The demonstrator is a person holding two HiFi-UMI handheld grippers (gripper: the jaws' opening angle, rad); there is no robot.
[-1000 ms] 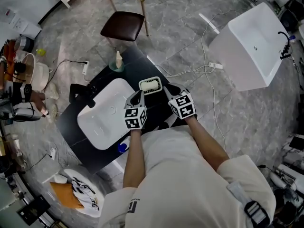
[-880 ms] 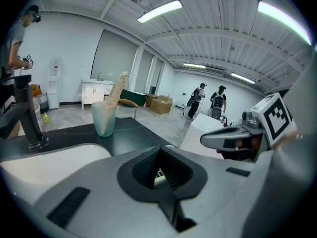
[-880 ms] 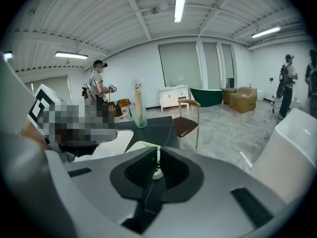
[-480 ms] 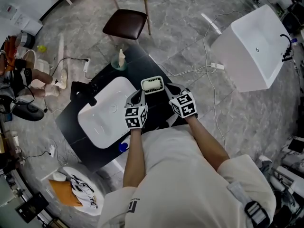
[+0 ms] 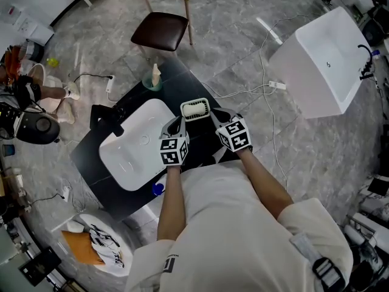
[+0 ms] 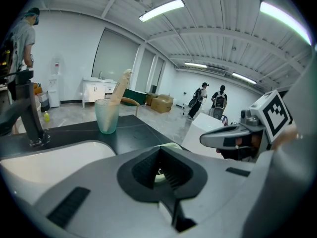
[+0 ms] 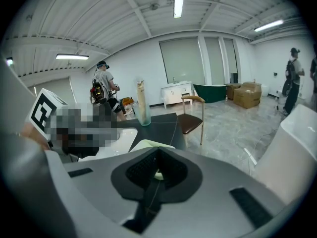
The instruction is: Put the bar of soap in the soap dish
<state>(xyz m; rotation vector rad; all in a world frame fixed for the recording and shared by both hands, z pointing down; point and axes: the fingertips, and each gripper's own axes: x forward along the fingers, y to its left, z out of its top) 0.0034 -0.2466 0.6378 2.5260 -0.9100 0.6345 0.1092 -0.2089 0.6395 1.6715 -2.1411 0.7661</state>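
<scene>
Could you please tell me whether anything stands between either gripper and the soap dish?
Nothing visible does. The soap dish, with a pale bar in it, sits on the black counter. The left gripper and right gripper, both shut, flank it closely.

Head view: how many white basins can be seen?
2. One basin sits in the black counter; the other stands alone on the floor at upper right. More may be hidden.

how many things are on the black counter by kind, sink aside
pale green plastic soap dish: 1
pale bar of soap: 1
frosted green cup: 1
cream stick in the cup: 1
black faucet: 1
small blue round object: 1
total: 6
</scene>
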